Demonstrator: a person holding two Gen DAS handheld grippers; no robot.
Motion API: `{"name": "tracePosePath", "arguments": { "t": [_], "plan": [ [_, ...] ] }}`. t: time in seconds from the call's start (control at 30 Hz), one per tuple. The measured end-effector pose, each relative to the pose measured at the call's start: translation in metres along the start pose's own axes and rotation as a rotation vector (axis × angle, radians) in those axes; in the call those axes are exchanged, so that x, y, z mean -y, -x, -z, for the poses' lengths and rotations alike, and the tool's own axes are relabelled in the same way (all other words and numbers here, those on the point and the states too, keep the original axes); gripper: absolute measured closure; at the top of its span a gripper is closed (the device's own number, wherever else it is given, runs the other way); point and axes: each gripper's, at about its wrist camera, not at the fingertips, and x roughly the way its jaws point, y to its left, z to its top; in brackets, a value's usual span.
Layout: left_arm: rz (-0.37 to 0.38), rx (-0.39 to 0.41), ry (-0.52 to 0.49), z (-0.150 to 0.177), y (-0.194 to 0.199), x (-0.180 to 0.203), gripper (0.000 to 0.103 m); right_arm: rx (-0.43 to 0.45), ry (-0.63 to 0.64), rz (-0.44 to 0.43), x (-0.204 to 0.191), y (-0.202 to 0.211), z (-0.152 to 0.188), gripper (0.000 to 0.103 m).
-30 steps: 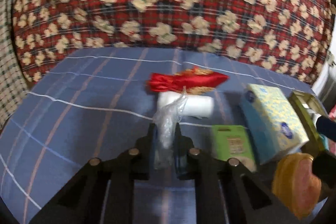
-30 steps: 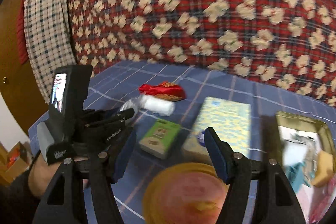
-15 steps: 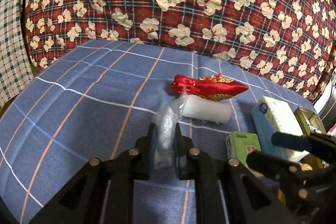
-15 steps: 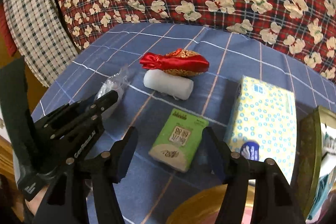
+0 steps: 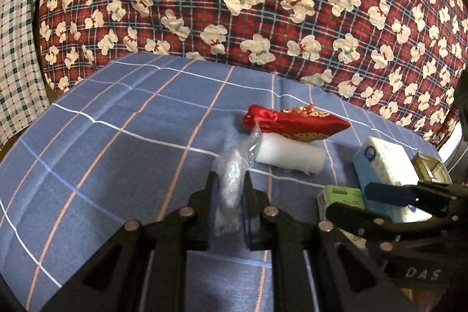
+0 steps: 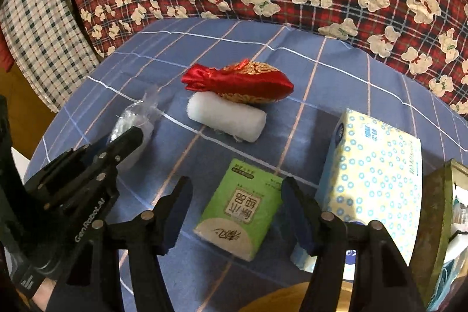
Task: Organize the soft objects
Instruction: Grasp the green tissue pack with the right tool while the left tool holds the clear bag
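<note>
Right wrist view: right gripper [image 6: 234, 208] stands part open astride the green pack [image 6: 239, 209]; beside it, left gripper [image 5: 229, 196] pinches a clear bag [image 5: 232, 180].

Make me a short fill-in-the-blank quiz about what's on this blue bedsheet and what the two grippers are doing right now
1. The left gripper is shut on a clear ____ bag.
2. The red pouch lies partly on top of the ____ roll.
3. The open right gripper straddles the ____ tissue pack.
4. Right of that pack lies the dotted tissue ____.

Answers: plastic; white; green; box
</note>
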Motion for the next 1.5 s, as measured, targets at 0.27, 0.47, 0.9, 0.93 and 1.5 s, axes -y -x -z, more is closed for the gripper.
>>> {"name": "tracePosePath", "arguments": {
  "t": [0.27, 0.47, 0.9, 0.93, 1.5],
  "plan": [
    [-0.013, 0.013, -0.016, 0.001, 0.002, 0.002, 0.091, -0.043, -0.041, -0.022, 0.006, -0.009, -0.003, 0.037],
    [-0.015, 0.028, -0.014, 0.001, 0.005, 0.002, 0.091, -0.028, -0.068, -0.033, 0.007, -0.009, -0.004, 0.037],
    [-0.024, 0.039, -0.009, 0.001, 0.007, 0.003, 0.091, -0.092, -0.001, 0.031, 0.001, -0.019, -0.004, 0.048],
    [-0.026, 0.038, -0.009, 0.001, 0.007, 0.003, 0.091, -0.094, 0.003, 0.029, 0.001, -0.019, -0.004, 0.048],
    [-0.025, 0.130, -0.072, 0.000, 0.024, 0.015, 0.091, 0.196, -0.006, -0.054, -0.002, 0.024, 0.005, 0.049]
  ]
}}
